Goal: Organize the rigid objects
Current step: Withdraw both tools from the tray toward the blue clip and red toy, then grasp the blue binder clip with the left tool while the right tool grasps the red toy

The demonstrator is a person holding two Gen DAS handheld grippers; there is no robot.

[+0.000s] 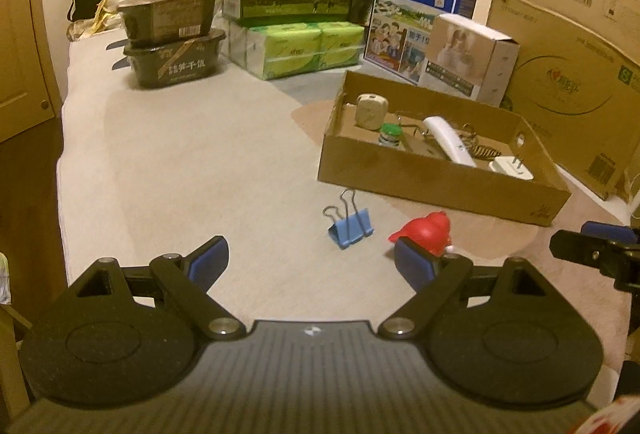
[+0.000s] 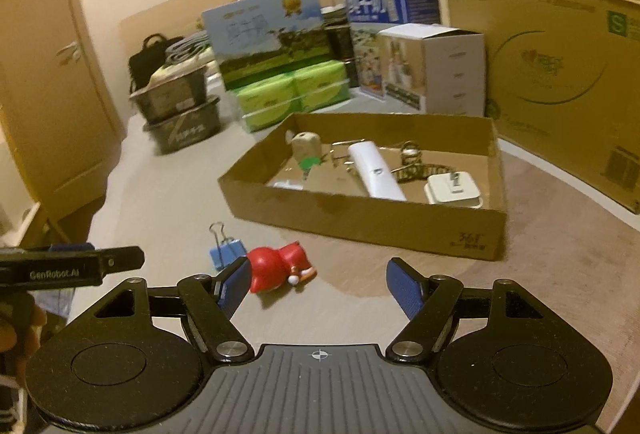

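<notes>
Both grippers are spread wide with nothing in them: left gripper (image 1: 310,266), right gripper (image 2: 318,284). Blue binder clip (image 1: 350,226) and red toy figure (image 1: 426,234) lie mid-frame on the mat, just below the cardboard tray (image 1: 436,184).

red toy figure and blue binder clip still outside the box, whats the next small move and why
Probably ease the right gripper forward and down over the red plastic toy figure. It lies on its side on the pale cloth, just ahead of the open jaws, beside the blue metal binder clip. Both sit outside the shallow brown cardboard box.
</notes>
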